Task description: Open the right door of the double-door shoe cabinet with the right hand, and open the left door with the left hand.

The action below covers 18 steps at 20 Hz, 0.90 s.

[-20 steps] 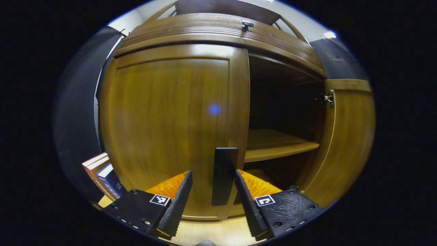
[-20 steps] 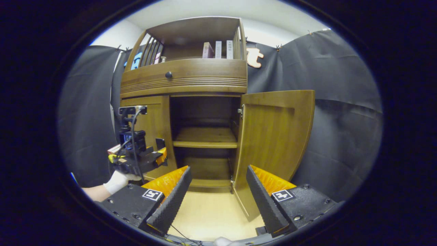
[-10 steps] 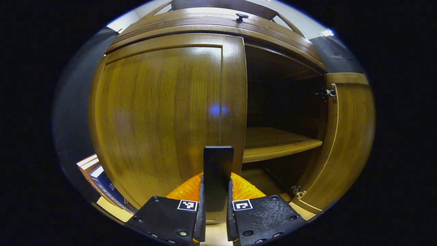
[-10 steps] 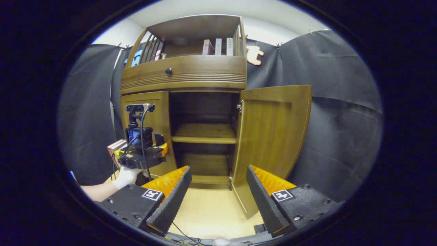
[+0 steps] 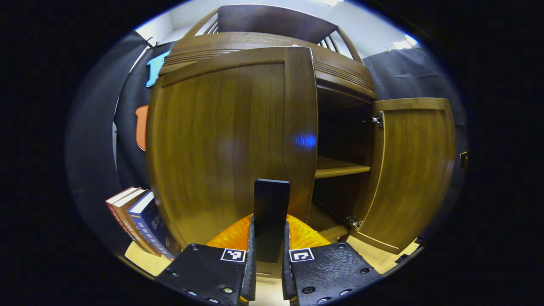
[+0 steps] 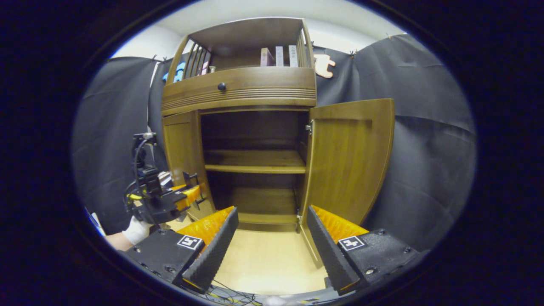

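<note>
The brown wooden shoe cabinet (image 6: 238,91) stands against the booth wall. Its right door (image 6: 348,157) (image 5: 414,170) is swung wide open. The left door (image 5: 229,140) (image 6: 182,153) is swung partly out from the cabinet. My left gripper (image 5: 267,250) is shut on that door's dark upright handle (image 5: 271,212); the right gripper view shows it (image 6: 187,197) at the door's edge, held by a gloved hand (image 6: 136,229). My right gripper (image 6: 270,238) hangs open in front of the cabinet, above the floor, with nothing between its fingers.
Inside the cabinet a wooden shelf (image 6: 255,161) is bare. Several books (image 5: 142,221) lean beside the cabinet's left side. More books (image 6: 278,56) stand on the top shelf, above a drawer with a knob (image 6: 221,86). Light wooden floor (image 6: 267,263) lies in front.
The left gripper closed onto the left door's handle, then pulled the door outward, so it now stands partly open. The right gripper stayed open and nearly still.
</note>
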Available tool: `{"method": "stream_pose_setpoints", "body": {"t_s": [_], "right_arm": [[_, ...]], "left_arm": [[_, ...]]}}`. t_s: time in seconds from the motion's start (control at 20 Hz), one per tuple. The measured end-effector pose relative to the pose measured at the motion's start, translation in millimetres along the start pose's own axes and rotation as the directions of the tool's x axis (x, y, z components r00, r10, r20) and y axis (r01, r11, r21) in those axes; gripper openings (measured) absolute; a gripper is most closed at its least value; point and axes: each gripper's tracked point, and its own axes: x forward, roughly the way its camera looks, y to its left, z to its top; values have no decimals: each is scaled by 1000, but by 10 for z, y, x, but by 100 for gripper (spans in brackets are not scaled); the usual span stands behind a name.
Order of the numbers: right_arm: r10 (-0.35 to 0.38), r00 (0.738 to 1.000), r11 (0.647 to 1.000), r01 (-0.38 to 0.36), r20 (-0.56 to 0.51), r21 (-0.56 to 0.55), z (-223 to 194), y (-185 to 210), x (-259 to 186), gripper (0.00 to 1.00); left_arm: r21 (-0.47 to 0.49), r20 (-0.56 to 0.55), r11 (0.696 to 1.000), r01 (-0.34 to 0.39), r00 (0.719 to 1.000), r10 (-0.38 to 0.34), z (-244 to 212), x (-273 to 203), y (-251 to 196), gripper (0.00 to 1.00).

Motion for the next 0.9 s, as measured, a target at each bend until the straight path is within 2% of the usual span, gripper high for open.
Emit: {"method": "stream_pose_setpoints", "body": {"t_s": [0.25,0.5,0.55,0.65,0.75,0.9], "right_arm": [[40,999,999,-40,-1,3,-92,85,-115,100],[70,998,997,-69,-8,22,-133,177,-106,98],[74,997,997,-74,-12,24,-151,192,-105,100],[83,996,996,-82,-20,33,-193,222,-106,100],[94,995,995,-93,-28,41,-218,262,-111,100],[98,995,995,-97,-31,35,-237,267,-102,100]], "left_arm": [[-24,-19,999,-43,999,43,-42,-493,243,23],[-33,-24,995,-95,995,94,-52,-799,488,23],[-33,-32,993,-111,993,110,-63,-852,550,22],[-25,-31,989,-145,989,144,-92,-930,676,13],[-17,-30,987,-160,987,159,-72,-1026,760,8],[-44,-32,979,-200,980,199,-89,-1136,953,10]]}}
